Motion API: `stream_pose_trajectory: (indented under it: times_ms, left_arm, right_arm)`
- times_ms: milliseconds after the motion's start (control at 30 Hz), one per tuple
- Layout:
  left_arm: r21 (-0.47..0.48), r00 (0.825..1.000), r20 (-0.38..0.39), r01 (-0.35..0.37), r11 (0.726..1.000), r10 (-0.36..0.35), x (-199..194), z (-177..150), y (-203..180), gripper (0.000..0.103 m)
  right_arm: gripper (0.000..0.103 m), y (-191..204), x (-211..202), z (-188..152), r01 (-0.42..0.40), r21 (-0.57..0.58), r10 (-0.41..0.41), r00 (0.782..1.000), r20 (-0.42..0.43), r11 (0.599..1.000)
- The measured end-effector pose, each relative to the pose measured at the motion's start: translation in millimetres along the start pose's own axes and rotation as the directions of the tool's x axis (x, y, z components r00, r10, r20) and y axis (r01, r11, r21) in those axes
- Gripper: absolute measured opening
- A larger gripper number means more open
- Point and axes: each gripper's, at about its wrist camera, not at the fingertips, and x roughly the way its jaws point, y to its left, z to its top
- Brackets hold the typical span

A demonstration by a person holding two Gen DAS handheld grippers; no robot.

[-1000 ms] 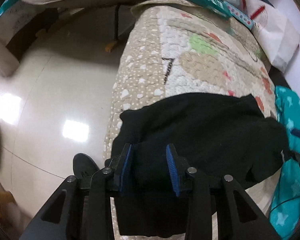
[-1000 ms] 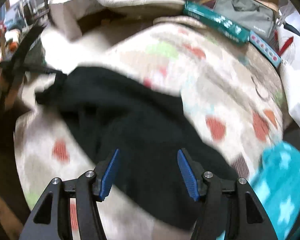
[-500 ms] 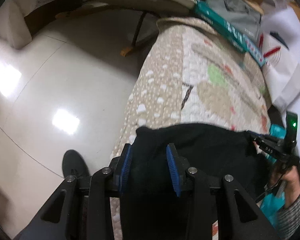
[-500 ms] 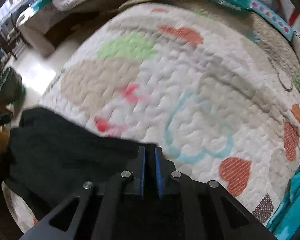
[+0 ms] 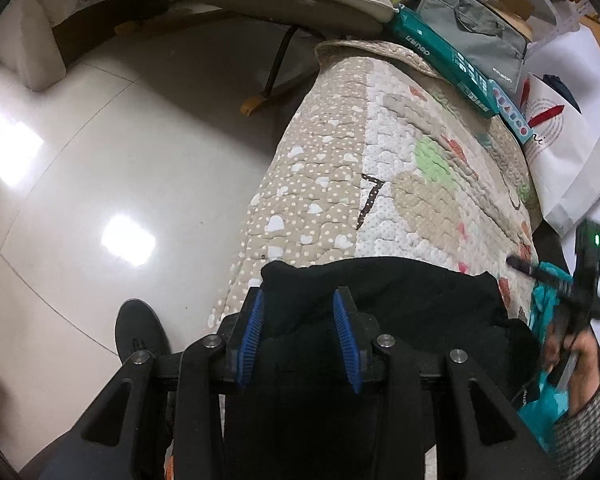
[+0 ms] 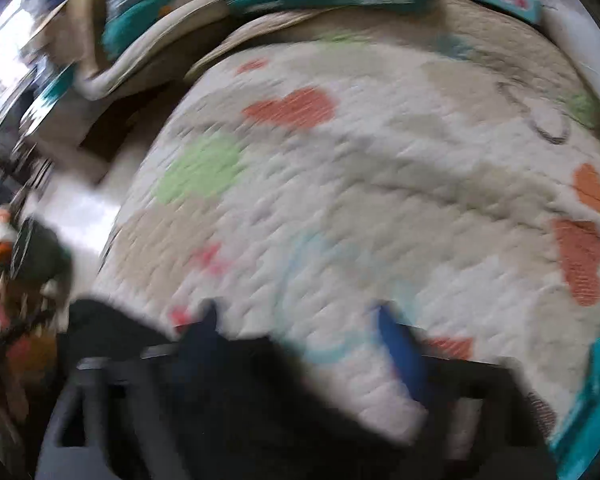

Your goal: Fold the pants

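Note:
Black pants point(image 5: 400, 300) lie bunched on the near end of a quilted heart-pattern mat point(image 5: 400, 184). My left gripper point(image 5: 298, 324) is open, its blue pads on either side of the pants' left edge, with cloth between them. In the blurred right wrist view my right gripper point(image 6: 300, 344) is open over the mat, with the black pants point(image 6: 112, 328) at its lower left. The right gripper, held in a hand, also shows in the left wrist view point(image 5: 580, 288) at the pants' right end.
A shiny tiled floor point(image 5: 100, 184) drops off left of the mat; a black shoe point(image 5: 140, 336) stands there. Teal boxes point(image 5: 440, 56), a grey bag point(image 5: 476, 36) and a white paper bag point(image 5: 564, 160) border the far and right sides. Teal cloth point(image 5: 544, 308) lies right.
My right gripper was shut on the pants half a second ago; now it is open and has moved right, off the cloth. My left gripper stays open around the left edge.

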Motion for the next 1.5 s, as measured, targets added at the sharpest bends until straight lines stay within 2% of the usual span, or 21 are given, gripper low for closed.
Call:
stream_pose_trajectory:
  times_ms: [67,133,200,233,267,433,467,500,533,633,667,767,833,867,900,967,1000,1033,1067,1267,1500]
  left_arm:
    - [-0.002,1.000,0.004,-0.007,1.000,0.007,-1,0,1,0.035]
    - [-0.002,1.000,0.009,-0.017,1.000,0.017,-1,-1,2,0.035]
    - [-0.009,1.000,0.015,-0.018,1.000,0.018,-2,0,4,0.035]
    - [-0.014,1.000,0.017,-0.018,1.000,0.019,-3,1,4,0.035]
    - [-0.019,1.000,0.020,-0.020,1.000,0.020,-3,1,5,0.035]
    - [-0.047,1.000,0.026,-0.007,0.999,0.009,-4,4,10,0.035]
    - [-0.049,1.000,0.027,-0.009,0.999,0.011,-4,3,10,0.035]
    - [-0.052,1.000,0.028,-0.009,0.999,0.011,-4,4,10,0.035]
    - [-0.055,1.000,0.029,-0.007,0.998,0.008,-3,4,10,0.035]
    - [-0.061,1.000,0.027,0.000,0.998,0.002,-2,5,10,0.035]
    - [-0.059,1.000,0.023,0.003,0.998,-0.002,0,5,9,0.035]
    - [-0.037,1.000,-0.009,0.011,0.999,-0.012,5,3,5,0.037]
    - [-0.004,0.999,-0.044,0.000,1.000,-0.001,11,-1,2,0.043]
    - [0.017,0.997,-0.069,-0.017,1.000,0.018,15,-4,0,0.044]
    - [0.034,0.995,-0.091,-0.029,0.999,0.032,20,-7,-2,0.044]
    - [0.082,0.988,-0.137,-0.062,0.995,0.072,31,-14,-9,0.044]
    - [0.119,0.985,-0.141,-0.082,0.990,0.099,33,-17,-14,0.039]
    - [0.174,0.984,-0.118,-0.113,0.978,0.135,31,-20,-23,0.021]
    - [0.204,0.984,-0.099,-0.123,0.971,0.146,29,-21,-28,0.015]
    - [0.241,0.989,-0.055,-0.119,0.963,0.136,18,-12,-46,0.011]
    - [0.243,0.975,0.021,-0.222,0.944,0.223,22,39,-55,0.011]
  right_arm:
    - [0.087,11,9,-12,0.011,-0.057,-0.013,1.000,-0.027,0.998]
    - [0.075,24,24,-20,0.029,-0.096,-0.035,0.998,-0.061,0.995]
    - [0.039,31,30,-25,0.002,-0.115,-0.010,0.998,-0.066,0.993]
    - [0.028,38,27,-25,0.027,-0.133,-0.034,0.998,-0.047,0.991]
    - [0.012,41,25,-24,0.051,-0.141,-0.058,0.998,-0.041,0.989]
    - [0.006,25,9,-5,0.121,-0.057,-0.119,0.993,0.024,0.991]
    - [0.004,21,8,0,0.143,-0.038,-0.142,0.990,0.028,0.989]
    - [0.000,16,8,6,0.207,-0.030,-0.206,0.978,0.040,0.978]
    - [0.000,9,8,12,0.269,-0.015,-0.268,0.962,0.047,0.963]
    - [0.000,-19,2,29,0.374,0.091,-0.379,0.924,0.049,0.923]
    - [0.001,-28,-1,32,0.380,0.120,-0.387,0.921,0.047,0.917]
    - [0.005,-41,-11,31,0.230,0.189,-0.244,0.968,0.056,0.955]
    - [0.030,-32,-17,24,0.200,0.137,-0.210,0.976,0.061,0.970]
    - [0.067,-25,-19,19,0.200,0.104,-0.207,0.976,0.062,0.974]
    - [0.084,-19,-22,12,0.194,0.070,-0.199,0.978,0.069,0.979]
    - [0.083,-11,-24,0,0.176,0.017,-0.177,0.982,0.072,0.984]
    - [0.083,-9,-23,-5,0.156,0.000,-0.156,0.986,0.061,0.988]
    - [0.082,-9,-23,-8,0.137,-0.006,-0.137,0.989,0.050,0.990]
    - [0.081,-9,-21,-12,0.130,-0.008,-0.129,0.991,0.041,0.992]
    - [0.080,-4,-5,-15,0.065,-0.019,-0.064,0.998,0.023,0.998]
    - [0.078,10,23,-5,0.031,-0.016,-0.031,0.999,-0.010,0.999]
